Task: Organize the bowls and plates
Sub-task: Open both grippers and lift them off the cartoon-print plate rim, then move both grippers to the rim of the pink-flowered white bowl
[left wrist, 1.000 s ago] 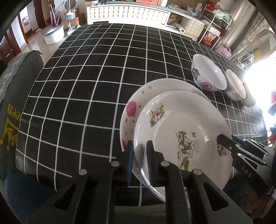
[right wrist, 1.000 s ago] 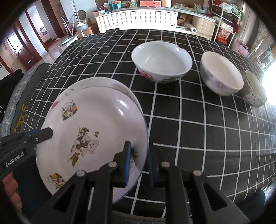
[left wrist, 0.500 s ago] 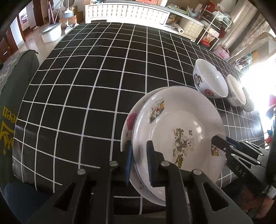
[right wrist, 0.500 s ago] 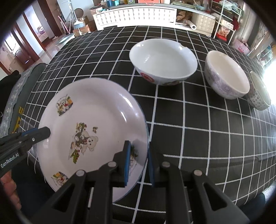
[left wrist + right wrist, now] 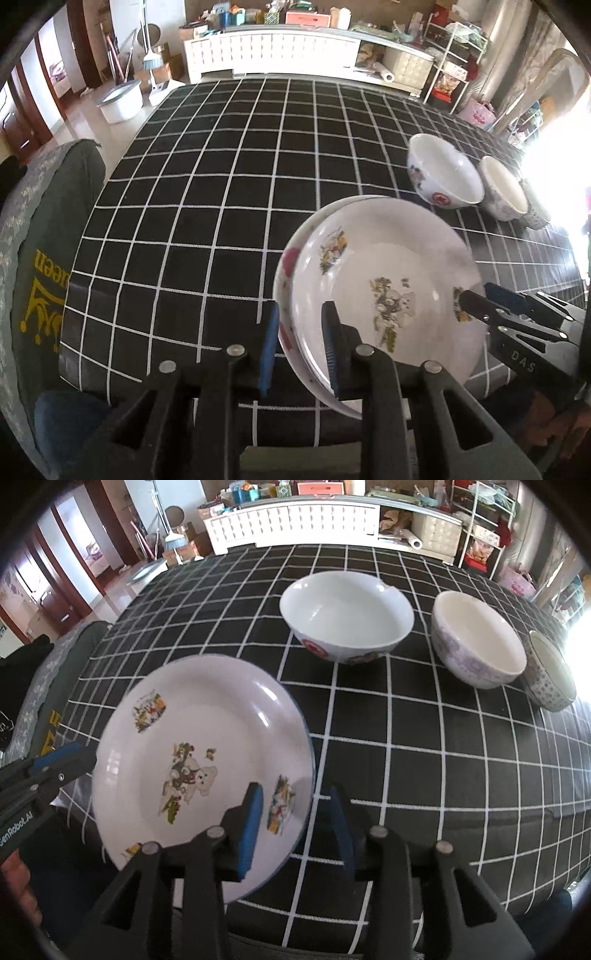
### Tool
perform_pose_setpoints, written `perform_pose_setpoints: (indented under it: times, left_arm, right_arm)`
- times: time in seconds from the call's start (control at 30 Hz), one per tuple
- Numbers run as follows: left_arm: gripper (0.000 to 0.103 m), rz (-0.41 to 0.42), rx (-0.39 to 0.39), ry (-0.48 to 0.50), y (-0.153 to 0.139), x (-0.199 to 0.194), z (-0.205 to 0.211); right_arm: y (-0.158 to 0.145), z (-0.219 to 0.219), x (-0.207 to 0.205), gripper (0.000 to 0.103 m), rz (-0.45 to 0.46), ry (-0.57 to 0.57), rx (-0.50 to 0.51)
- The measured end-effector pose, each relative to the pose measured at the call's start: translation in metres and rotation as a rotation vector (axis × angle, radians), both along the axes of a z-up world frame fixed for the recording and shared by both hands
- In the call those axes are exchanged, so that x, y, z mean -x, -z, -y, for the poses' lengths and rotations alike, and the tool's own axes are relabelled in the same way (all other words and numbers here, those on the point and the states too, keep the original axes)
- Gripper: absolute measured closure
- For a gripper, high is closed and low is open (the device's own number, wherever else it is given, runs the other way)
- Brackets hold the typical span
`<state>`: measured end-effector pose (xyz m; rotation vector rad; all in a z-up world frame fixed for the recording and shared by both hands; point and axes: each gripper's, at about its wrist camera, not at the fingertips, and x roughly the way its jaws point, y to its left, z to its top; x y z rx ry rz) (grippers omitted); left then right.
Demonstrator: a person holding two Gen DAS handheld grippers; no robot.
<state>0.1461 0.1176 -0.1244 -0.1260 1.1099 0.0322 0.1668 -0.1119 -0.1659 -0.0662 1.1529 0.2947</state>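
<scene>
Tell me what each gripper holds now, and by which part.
Neither grips. The left gripper and right gripper are both opening, each straddling the cartoon plate's rim, pads apart from it.

Left gripper (image 5: 298, 345) & right gripper (image 5: 296, 821) — black plastic arms, blue pads, silver screws, white lettering

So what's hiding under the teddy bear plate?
Another plate with pink flowers lies under the teddy bear plate. Only its left edge peeks out in the left wrist view; the rest is covered, and the right wrist view hides it completely.
</scene>
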Motion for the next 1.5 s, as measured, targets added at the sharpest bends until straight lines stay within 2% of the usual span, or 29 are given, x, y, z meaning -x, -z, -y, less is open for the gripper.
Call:
perform_pose_setpoints:
  times: [0.13,0.27,0.47,0.6,0.73,0.8,1.07,1.27,1.5]
  left_arm:
    - [0.082,0.028,-0.001,0.009,-0.012,0.008,0.006]
    - [0.082,0.065,0.056,0.037,-0.030,0.020,0.019]
    - [0.079,0.145,0.014,0.077,-0.058,0.035,0.045]
    - [0.071,0.184,-0.009,0.093,-0.071,0.041,0.061]
    - [0.071,0.218,-0.002,0.113,-0.081,0.043,0.072]
    - [0.066,0.238,-0.004,0.127,-0.086,0.046,0.078]
    - [0.063,0.271,0.053,0.171,-0.108,0.048,0.094]
    - [0.061,0.307,0.022,0.197,-0.124,0.036,0.105]
    - [0.061,0.264,0.010,0.179,-0.125,-0.002,0.105]
  right_arm:
    - [-0.014,0.004,0.007,0.054,0.032,0.001,-0.027]
    - [-0.031,0.010,0.015,0.051,0.073,0.012,-0.055]
    - [-0.062,0.025,0.030,0.051,0.134,0.039,-0.107]
    - [-0.082,0.032,0.039,0.049,0.183,0.053,-0.129]
    - [-0.098,0.039,0.047,0.047,0.249,0.041,-0.095]
    - [-0.102,0.044,0.049,0.046,0.255,0.039,-0.095]
    - [-0.117,0.058,0.052,0.046,0.288,0.036,-0.094]
    - [-0.131,0.066,0.043,0.046,0.304,0.015,-0.120]
    - [-0.134,0.063,0.004,0.046,0.258,-0.020,-0.142]
